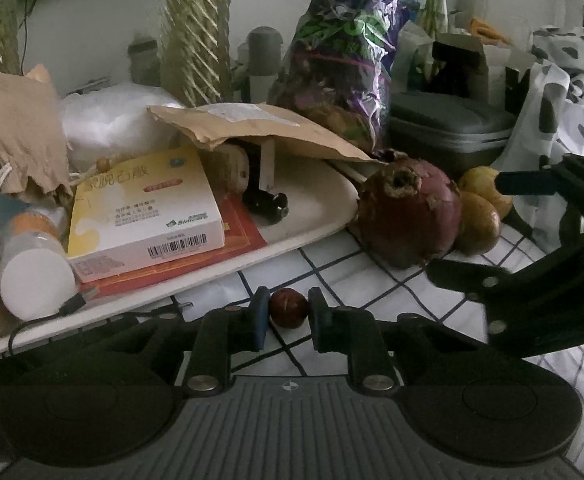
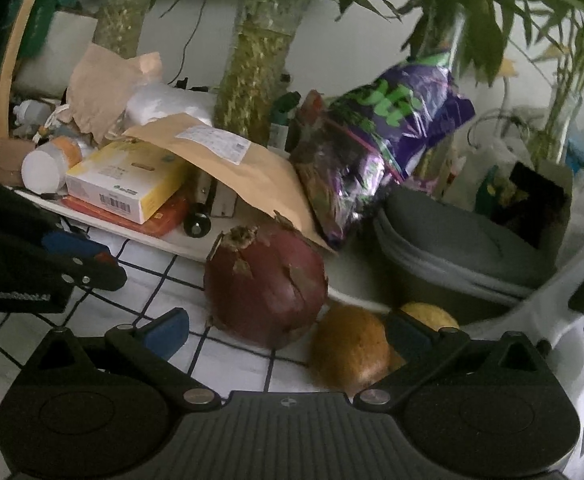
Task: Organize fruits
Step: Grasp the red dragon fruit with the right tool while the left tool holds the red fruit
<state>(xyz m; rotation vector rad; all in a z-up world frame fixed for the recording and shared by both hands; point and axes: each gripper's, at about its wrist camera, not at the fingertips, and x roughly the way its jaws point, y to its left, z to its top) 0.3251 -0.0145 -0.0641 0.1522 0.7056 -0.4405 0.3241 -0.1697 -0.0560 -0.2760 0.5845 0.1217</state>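
- Left wrist view: left tool (image 1: 287,314) clamped on a small red fruit (image 1: 287,307) over the checked tabletop (image 1: 356,276), near a pomegranate (image 1: 408,216).
- Right wrist view: right tool (image 2: 287,330) spread apart, pomegranate (image 2: 265,284) and a brown fruit (image 2: 350,350) between its fingers.

We see a small, round, dark red fruit (image 1: 287,307) on the white cloth with black grid lines (image 1: 372,280), pressed between two blue pads. Beyond it sits a large, dull maroon pomegranate (image 1: 408,212) with dry, flaking skin, its ragged crown tilted up and toward the left (the crown looks chipped). Touching its right side lies a brownish-yellow round fruit (image 1: 478,224), and just behind that a paler yellow one (image 1: 482,182), partly hidden.
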